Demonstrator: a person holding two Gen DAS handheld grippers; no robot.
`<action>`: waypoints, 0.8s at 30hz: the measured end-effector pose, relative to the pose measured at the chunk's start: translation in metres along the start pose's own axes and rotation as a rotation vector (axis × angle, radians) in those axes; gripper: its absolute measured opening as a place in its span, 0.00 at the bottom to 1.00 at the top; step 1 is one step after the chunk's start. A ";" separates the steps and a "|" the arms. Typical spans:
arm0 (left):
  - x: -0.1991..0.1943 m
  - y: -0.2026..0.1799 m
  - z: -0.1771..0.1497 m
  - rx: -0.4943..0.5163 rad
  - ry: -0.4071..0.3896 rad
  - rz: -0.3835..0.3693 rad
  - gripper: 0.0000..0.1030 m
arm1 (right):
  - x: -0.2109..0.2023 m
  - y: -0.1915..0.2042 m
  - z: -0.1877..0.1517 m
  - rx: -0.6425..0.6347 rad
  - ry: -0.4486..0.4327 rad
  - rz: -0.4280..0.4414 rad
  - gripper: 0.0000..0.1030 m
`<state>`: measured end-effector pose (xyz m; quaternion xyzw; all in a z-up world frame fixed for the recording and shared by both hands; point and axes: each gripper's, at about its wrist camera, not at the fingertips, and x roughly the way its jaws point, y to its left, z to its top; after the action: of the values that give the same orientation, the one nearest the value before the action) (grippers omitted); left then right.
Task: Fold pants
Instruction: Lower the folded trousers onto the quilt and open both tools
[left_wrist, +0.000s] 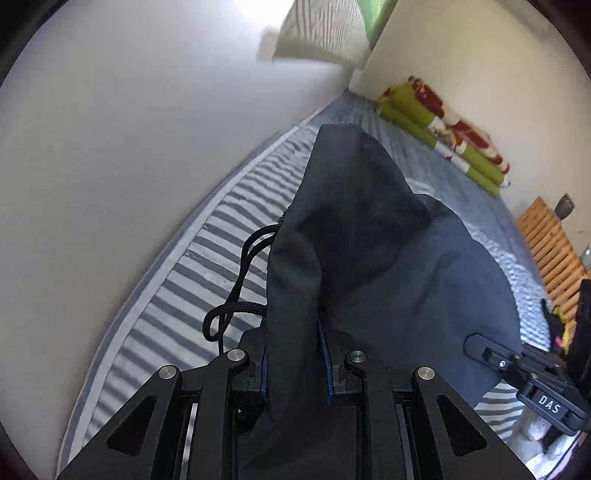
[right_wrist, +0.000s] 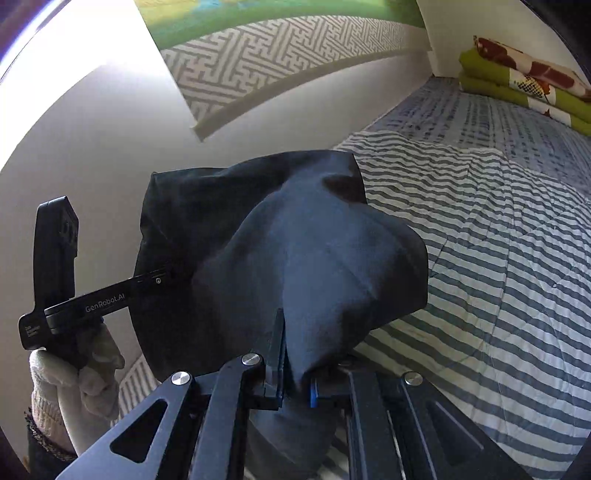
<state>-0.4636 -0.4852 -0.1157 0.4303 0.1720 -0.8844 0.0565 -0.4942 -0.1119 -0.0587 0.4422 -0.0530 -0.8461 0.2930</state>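
Dark navy cloth fills the near part of both wrist views: these are the soft dark navy fabric pants (left_wrist: 373, 258), and we hold them with both tools. Our left tool (left_wrist: 291, 369) has its black fingers drawn narrow with a thick fold of the pants pinched between the blue pads. Our right tool (right_wrist: 293, 384) is nearly closed, clamping a thinner bunch of the same cloth. The pants rise from each grip and drape forward over the bed in a rumpled hump. A black braided drawstring (left_wrist: 236, 288) loops out from the left edge of the cloth in the left view. In the right view, to the left, a white knitted glove (right_wrist: 62, 384) on the hand grips the handle of the other tool. Under the pants lies a grey-and-white striped quilt (right_wrist: 498, 295) covering the bed. Farther off, against the cream wall, sits a folded green, red and white blanket (left_wrist: 447, 129).
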 end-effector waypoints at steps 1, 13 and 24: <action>0.014 0.000 0.003 0.007 0.004 0.024 0.23 | 0.010 -0.006 0.002 0.006 0.015 -0.016 0.08; -0.012 -0.003 0.000 0.011 -0.066 0.102 0.53 | -0.004 -0.024 -0.017 0.020 0.047 -0.066 0.28; -0.027 -0.015 -0.138 -0.035 0.154 0.145 0.53 | -0.020 0.045 -0.151 -0.115 0.283 0.007 0.28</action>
<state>-0.3475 -0.4241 -0.1695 0.5071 0.1596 -0.8392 0.1144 -0.3474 -0.1127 -0.1191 0.5393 0.0356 -0.7760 0.3252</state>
